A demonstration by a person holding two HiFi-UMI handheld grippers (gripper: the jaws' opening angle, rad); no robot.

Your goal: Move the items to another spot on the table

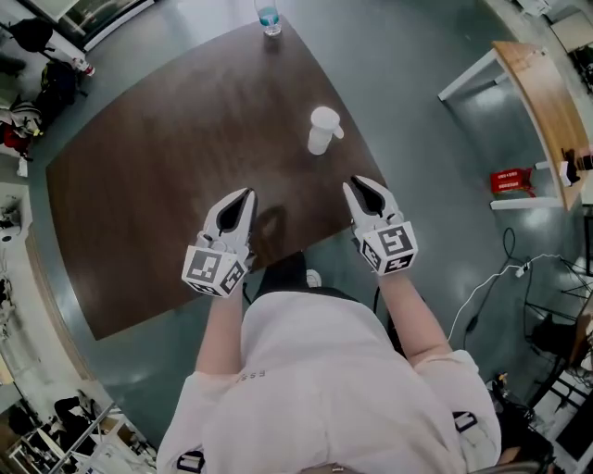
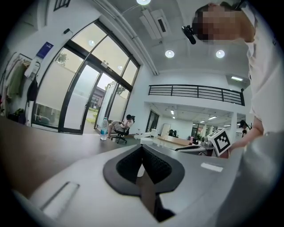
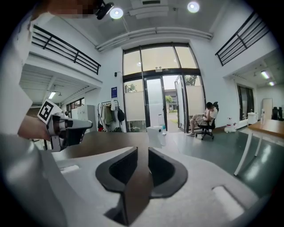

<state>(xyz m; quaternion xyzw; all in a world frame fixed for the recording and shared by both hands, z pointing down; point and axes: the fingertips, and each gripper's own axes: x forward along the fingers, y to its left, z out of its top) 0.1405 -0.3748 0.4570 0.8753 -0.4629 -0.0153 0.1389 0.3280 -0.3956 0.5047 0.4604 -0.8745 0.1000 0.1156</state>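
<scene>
The white cup [image 1: 323,130] stands upright on the brown surface [image 1: 139,204], untouched. Both grippers hover nearer the person than the cup, probably staging a pickup. The left gripper [image 1: 245,198] has its jaws together, the right gripper [image 1: 359,187] a narrow slit (nothing between).

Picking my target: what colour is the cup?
The cup is white; head view shows it best.

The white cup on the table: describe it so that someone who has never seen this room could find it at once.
Find the big dark brown table. The white cup stands towards its right edge, beyond the right gripper. It is short and white, unlike the clear bottle with a blue label at the far end.
</scene>
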